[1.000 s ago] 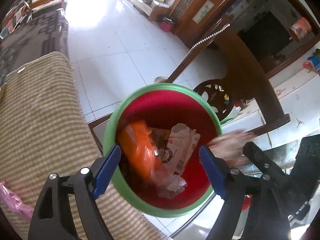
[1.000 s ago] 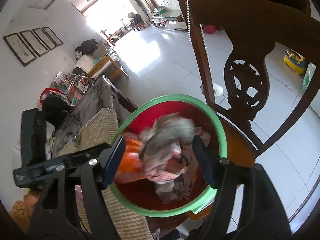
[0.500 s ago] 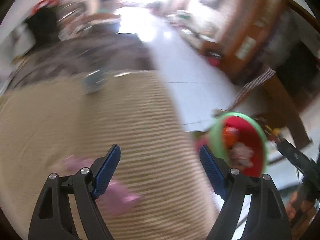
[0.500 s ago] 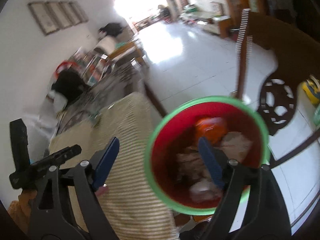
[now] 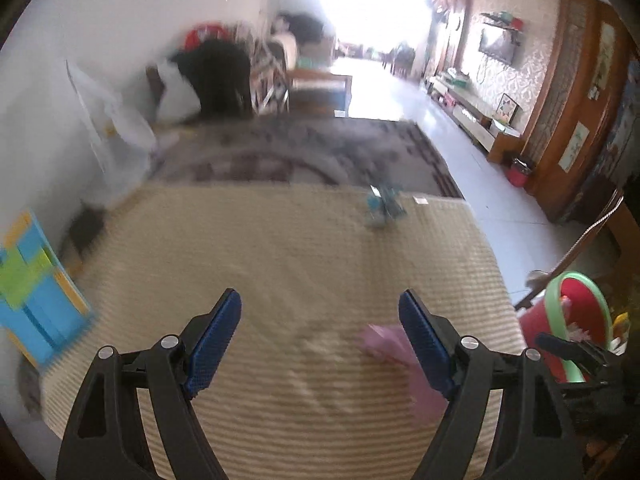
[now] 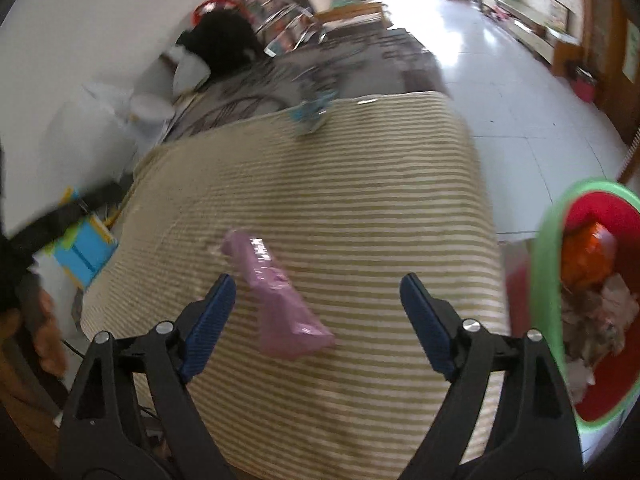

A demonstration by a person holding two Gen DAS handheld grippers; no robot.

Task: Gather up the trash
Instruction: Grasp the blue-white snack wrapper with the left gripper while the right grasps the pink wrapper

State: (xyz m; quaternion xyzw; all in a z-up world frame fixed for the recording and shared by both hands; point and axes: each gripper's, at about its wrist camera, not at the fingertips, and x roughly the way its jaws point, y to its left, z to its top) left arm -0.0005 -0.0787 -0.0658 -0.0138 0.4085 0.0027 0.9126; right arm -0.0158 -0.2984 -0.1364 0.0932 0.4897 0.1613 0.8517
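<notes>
Long room: white tiled floor (image 5: pixel 404 92), white wall (image 5: pixel 100 12), wood-panelled wall (image 5: pixel 568 92), bright daylight at far end.

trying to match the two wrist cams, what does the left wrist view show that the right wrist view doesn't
Only the left wrist view shows the wall-mounted television and the left gripper, open and empty.

Only the right wrist view looks into the bin, onto an orange wrapper and crumpled paper scraps; the right gripper is opening, nothing between its pads.

Both show the striped beige mat, the pink plastic bag, the small teal wrapper and the green-rimmed red bin.
</notes>
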